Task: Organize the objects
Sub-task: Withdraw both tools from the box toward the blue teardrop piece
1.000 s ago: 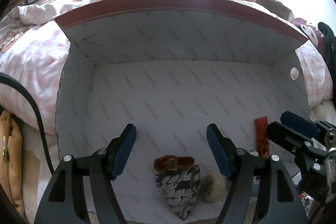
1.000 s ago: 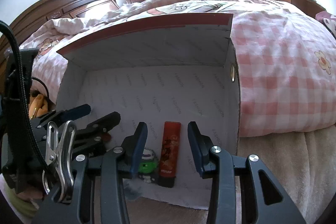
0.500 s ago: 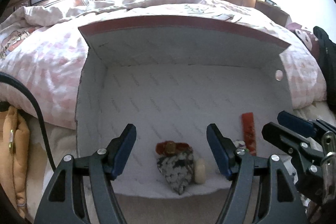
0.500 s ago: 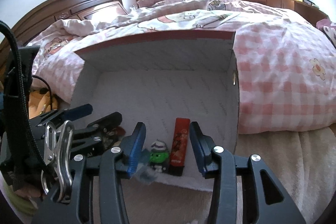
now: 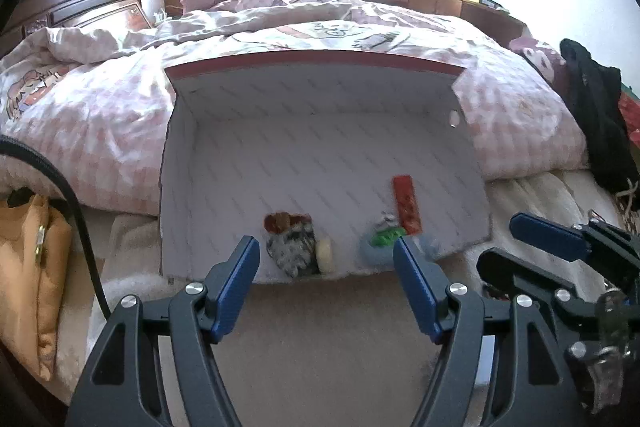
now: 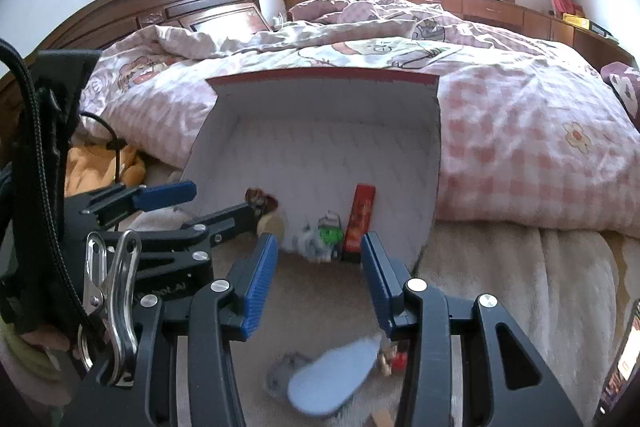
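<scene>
Here both hand-held grippers [image 5: 326,275] [image 6: 318,263] hover empty before the box [image 5: 320,155].

Both claws farther from box [image 5: 320,155]

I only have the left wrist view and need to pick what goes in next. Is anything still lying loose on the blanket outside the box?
Observer: Yes. A flat grey-blue piece lies just below the right gripper, outside the box.
Operator: Anything else near it?
Observer: A small red and tan item beside it, partly hidden by the right finger; I cannot tell what it is.
Operator: Is the right gripper carrying anything?
Observer: No, its fingers stand apart with nothing between them.
</scene>
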A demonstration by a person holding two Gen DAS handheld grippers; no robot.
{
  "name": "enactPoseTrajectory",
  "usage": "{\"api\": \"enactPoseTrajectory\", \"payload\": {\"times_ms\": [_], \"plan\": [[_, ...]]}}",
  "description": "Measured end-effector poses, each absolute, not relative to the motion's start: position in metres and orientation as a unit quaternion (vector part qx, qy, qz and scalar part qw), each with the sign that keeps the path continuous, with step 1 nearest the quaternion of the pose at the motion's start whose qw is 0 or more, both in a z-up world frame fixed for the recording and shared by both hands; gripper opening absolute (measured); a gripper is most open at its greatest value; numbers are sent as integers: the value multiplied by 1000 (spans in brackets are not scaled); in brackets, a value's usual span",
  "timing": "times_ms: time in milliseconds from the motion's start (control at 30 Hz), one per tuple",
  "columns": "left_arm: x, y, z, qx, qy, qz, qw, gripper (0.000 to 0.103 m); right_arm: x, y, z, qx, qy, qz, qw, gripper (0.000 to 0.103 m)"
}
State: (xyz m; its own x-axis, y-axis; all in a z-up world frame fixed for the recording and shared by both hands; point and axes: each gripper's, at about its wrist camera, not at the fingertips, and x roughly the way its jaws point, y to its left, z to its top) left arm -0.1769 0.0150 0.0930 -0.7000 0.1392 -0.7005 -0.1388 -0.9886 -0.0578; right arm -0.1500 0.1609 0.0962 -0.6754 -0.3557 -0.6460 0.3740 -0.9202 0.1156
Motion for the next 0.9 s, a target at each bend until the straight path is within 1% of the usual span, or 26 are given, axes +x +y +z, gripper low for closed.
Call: {"api": "enactPoseTrajectory", "payload": {"times_ms": [433,700,900], "plan": [[-123,27,76,-406,-11,909,95,70,-106,197,74,381,12,-907,178,45],[-106,41,61,-427,-21,896,122,70,-93,226,58,403,10,-902,153,45],[-100,63,59,-421,-2,894,153,70,-92,240,48,419,11,-898,133,45]]}}
